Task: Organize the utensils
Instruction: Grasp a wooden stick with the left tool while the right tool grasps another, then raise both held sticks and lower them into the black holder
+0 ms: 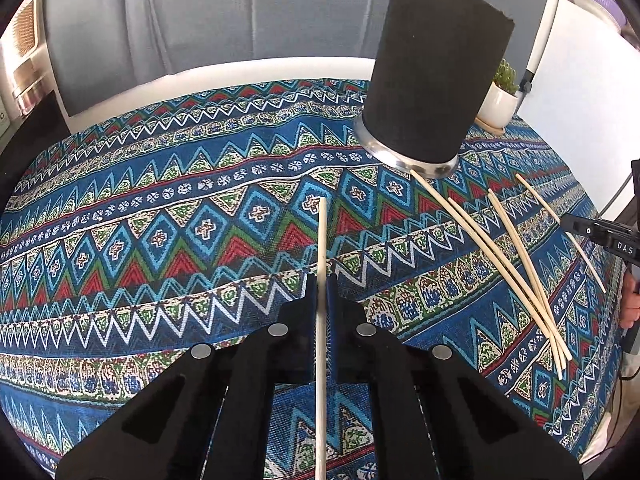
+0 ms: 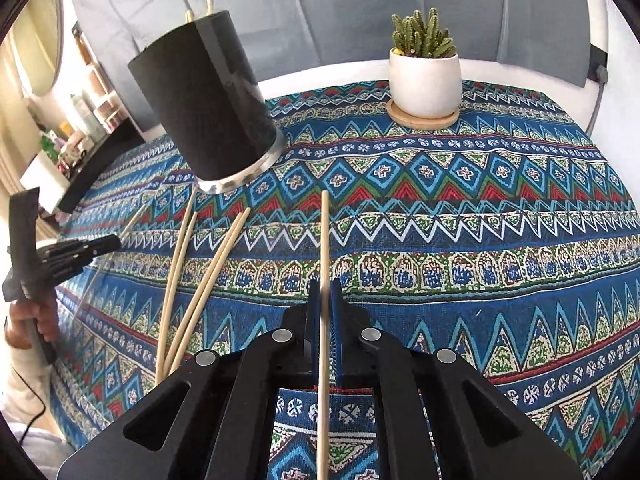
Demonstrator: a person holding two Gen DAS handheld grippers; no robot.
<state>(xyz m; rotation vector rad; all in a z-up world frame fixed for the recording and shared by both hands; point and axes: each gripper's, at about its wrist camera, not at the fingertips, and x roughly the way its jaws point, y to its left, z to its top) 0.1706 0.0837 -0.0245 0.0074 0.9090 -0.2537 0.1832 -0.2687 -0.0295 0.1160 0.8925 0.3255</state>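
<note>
A black cylindrical utensil holder [image 1: 432,76] with a metal base stands on the patterned tablecloth; chopstick tips poke out of its top. It also shows in the right wrist view [image 2: 212,108]. My left gripper [image 1: 321,284] is shut on a chopstick [image 1: 322,236] that points forward above the cloth. My right gripper [image 2: 325,288] is shut on another chopstick [image 2: 325,236], also pointing forward. Several loose chopsticks [image 1: 516,264] lie on the cloth in front of the holder, and they also show in the right wrist view [image 2: 200,280].
A small cactus in a white pot [image 2: 424,76] on a wooden coaster stands at the back of the table. The left gripper's body [image 2: 60,256] shows at the right view's left edge. A white board [image 1: 580,92] stands at the far right.
</note>
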